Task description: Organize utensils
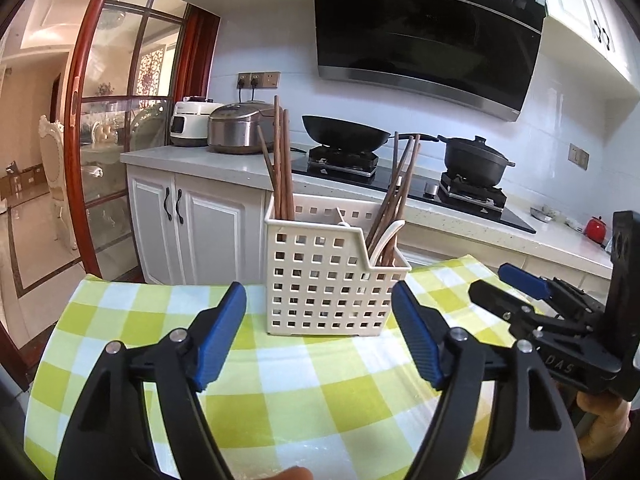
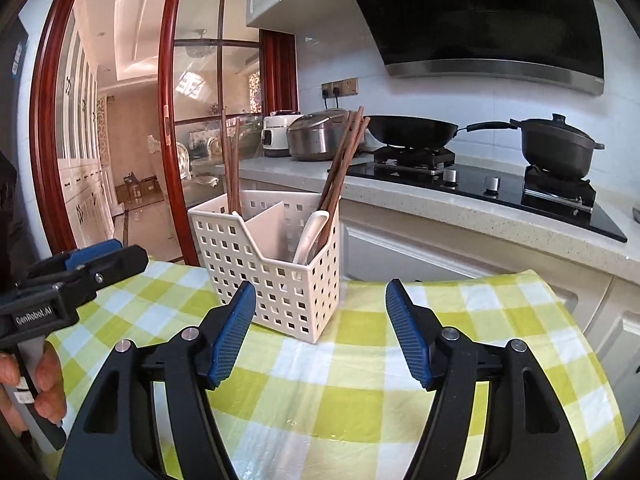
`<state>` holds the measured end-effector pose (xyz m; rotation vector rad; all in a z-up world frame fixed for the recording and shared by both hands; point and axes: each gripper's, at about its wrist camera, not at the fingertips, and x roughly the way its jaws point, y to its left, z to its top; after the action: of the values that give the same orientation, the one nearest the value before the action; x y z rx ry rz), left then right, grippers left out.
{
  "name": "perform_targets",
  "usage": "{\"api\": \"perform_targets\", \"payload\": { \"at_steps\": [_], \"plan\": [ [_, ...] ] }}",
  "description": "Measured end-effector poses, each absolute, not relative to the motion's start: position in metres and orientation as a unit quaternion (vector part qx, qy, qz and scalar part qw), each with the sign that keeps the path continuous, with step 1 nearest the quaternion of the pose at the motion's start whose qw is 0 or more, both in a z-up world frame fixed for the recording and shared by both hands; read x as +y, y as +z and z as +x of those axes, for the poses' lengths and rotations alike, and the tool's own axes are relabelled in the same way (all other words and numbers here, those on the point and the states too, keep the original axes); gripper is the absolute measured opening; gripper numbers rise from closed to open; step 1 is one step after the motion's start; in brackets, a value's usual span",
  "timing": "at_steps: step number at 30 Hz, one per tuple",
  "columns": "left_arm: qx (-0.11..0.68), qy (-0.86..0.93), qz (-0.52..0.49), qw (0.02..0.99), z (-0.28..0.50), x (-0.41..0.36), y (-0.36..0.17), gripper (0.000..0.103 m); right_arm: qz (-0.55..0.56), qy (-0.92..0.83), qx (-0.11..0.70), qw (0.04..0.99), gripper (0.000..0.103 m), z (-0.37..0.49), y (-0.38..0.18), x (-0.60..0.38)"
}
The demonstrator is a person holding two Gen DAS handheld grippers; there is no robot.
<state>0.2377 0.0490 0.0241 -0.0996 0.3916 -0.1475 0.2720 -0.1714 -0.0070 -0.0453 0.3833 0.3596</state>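
Left wrist: left tool (image 1: 318, 336) spread wide, empty, aimed at caddy (image 1: 328, 280) | right tool (image 2: 320, 332) likewise wide, empty, near caddy corner | caddy upright mid-surface on checked cloth (image 1: 120, 344), perforated cream plastic, divider sorting | wooden chopsticks (image 1: 282, 160) upright left; chopsticks, glossy white spoon (image 2: 310, 236) leaning right

Bright, even daylight fills both fisheye views. Straight lines bow strongly toward the dark, vignetted corners. The black range hood (image 1: 428, 36) shows soft reflections, and the glass sliding door (image 2: 200, 128) shows glare. Focus is sharp.
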Motion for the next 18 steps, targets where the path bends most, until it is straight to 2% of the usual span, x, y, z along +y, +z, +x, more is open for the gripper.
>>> {"api": "perform_targets", "payload": {
  "at_steps": [18],
  "plan": [
    [0.196,-0.071,-0.046,0.977,0.2378,0.0469,0.0236,0.078,-0.010,0.179,0.184,0.966,0.066,0.2691,-0.0044,-0.1748]
  ]
}}
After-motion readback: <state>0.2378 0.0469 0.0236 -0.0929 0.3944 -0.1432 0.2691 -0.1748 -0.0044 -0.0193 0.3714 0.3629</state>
